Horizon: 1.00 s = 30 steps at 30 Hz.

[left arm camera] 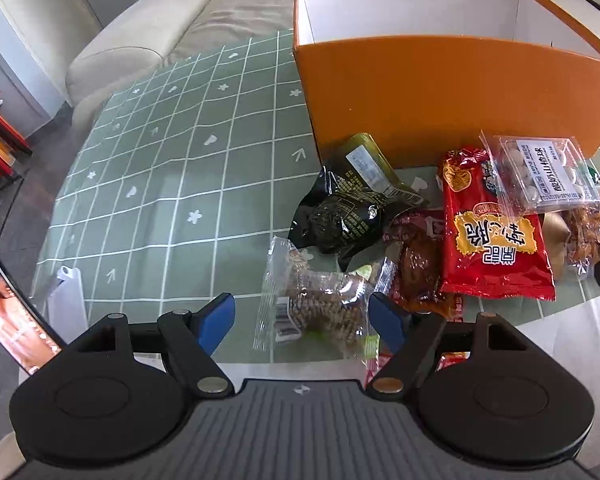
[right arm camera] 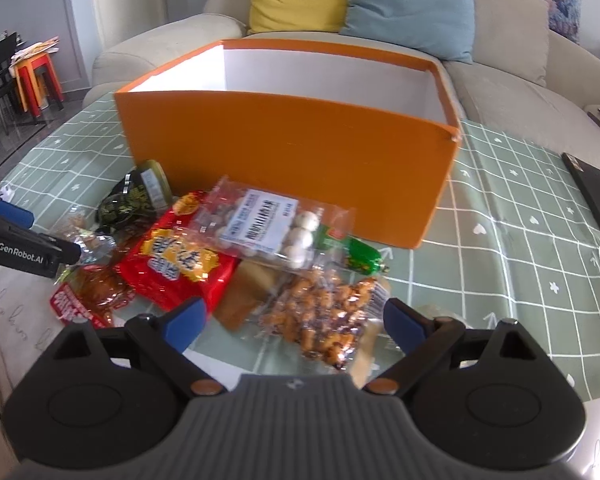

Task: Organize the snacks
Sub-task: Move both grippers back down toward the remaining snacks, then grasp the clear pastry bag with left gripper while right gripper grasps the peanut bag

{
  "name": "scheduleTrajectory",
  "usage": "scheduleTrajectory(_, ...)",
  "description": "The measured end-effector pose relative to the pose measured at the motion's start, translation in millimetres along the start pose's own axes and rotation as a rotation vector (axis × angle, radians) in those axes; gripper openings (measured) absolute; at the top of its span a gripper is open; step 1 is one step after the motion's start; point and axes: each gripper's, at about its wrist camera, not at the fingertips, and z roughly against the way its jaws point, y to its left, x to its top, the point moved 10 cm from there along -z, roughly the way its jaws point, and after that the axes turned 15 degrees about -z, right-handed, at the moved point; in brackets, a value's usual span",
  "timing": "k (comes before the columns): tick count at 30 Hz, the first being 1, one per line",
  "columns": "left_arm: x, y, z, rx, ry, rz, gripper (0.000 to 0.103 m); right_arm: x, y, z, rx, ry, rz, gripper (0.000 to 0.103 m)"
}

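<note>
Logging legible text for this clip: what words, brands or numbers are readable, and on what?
"GenRobot.AI": white print on the left tongs, seen from the right wrist view.
Red snack bag: large yellow Chinese characters, upside down, not read with confidence.
Clear pack of white balls: Chinese label, too small.
Dark green pouch: fine print, blurred.

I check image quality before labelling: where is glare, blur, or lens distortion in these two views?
Left wrist: the orange box bows from fisheye; glare on the red snack bag. Right wrist: softer overall, glossy peanut packet near the lens is blurred.
</note>
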Motion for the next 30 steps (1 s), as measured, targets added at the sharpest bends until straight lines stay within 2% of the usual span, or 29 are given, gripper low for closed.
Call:
scheduleTrajectory(7, 4, -3, -10, -0.048, -0.010, 0.027, 0.089, -1, -8, -14, -0.023, 0.019, 0.000, 0.093)
scheduleTrajectory(13, 7, -10, -17, -0.048, -0.010, 0.010, 0.090, -10, -6, -27, -0.032, 0.055, 0.044, 0.090)
scheduleTrajectory(18, 7, -12, -19, -0.051, -0.011, 0.019, 0.088, -13, -12, -38, -0.031, 0.087, 0.012, 0.090)
scheduleTrajectory(25, 7, -10, -20, -0.061, -0.006, 0.038, 0.086, -9, -17, -51, -0.007, 0.097, -0.065, 0.096)
scheduleTrajectory(30, 7, -12, -20, -0.051, -0.012, 0.029, 0.081, -5, -17, -55, -0.017, 0.073, -0.060, 0.092)
